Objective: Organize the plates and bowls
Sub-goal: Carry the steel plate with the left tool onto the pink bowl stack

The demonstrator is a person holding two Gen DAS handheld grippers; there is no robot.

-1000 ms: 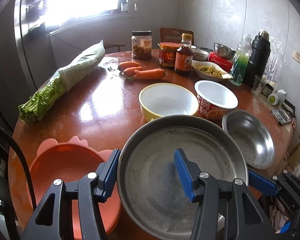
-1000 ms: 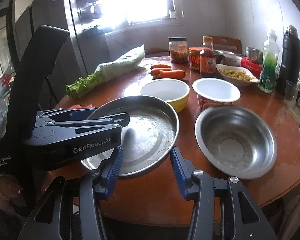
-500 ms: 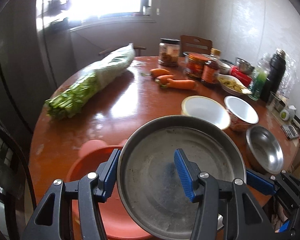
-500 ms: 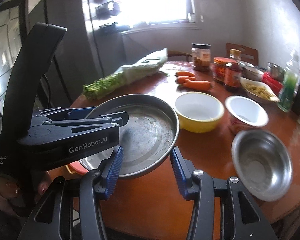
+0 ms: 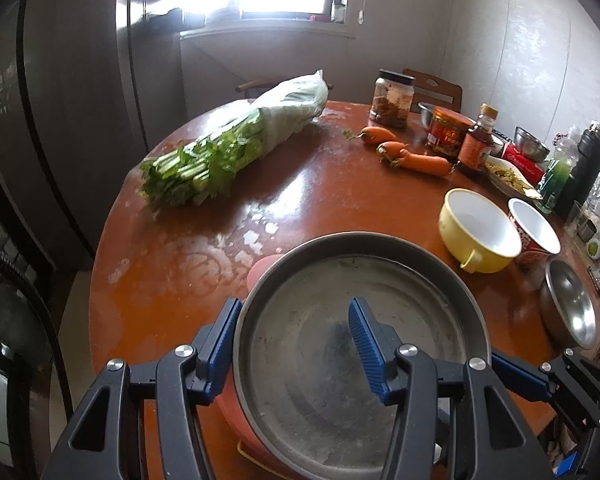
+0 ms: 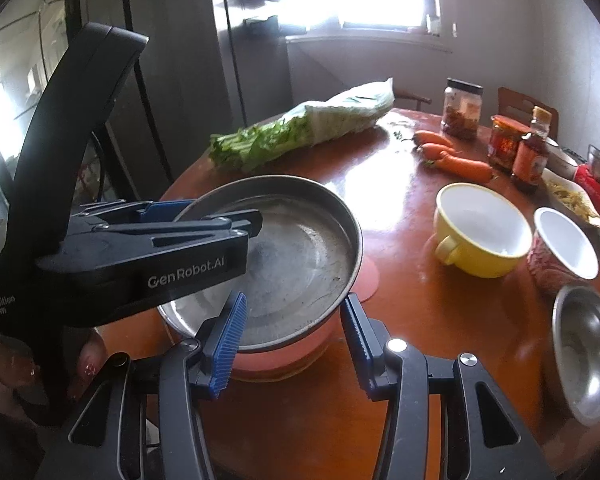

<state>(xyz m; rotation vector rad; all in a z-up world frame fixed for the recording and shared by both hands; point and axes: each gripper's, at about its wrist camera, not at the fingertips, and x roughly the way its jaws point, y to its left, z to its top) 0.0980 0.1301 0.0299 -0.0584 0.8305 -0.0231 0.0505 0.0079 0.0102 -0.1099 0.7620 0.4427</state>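
My left gripper [image 5: 294,336] holds the rim of a round steel plate [image 5: 364,320], one finger inside and one outside; the jaws look wide, and the plate stays in them. The plate sits on or just over an orange plastic plate [image 6: 296,356], seen also in the right wrist view [image 6: 300,256]. My right gripper [image 6: 294,332] is open and empty, its fingers on either side of the stacked plates' near edge. A yellow bowl [image 5: 480,230], a red-patterned white bowl [image 5: 534,232] and a steel bowl [image 5: 568,308] stand to the right.
On the round brown table [image 5: 300,184] lie bagged greens [image 5: 240,144] at the far left and carrots [image 5: 408,156] behind the bowls. Jars, bottles and a flask [image 5: 584,168] crowd the far right. The table edge is close below me.
The steel plate, held by my left gripper, has moved left from beside the bowls to over the orange plate. My right gripper followed and stays open.
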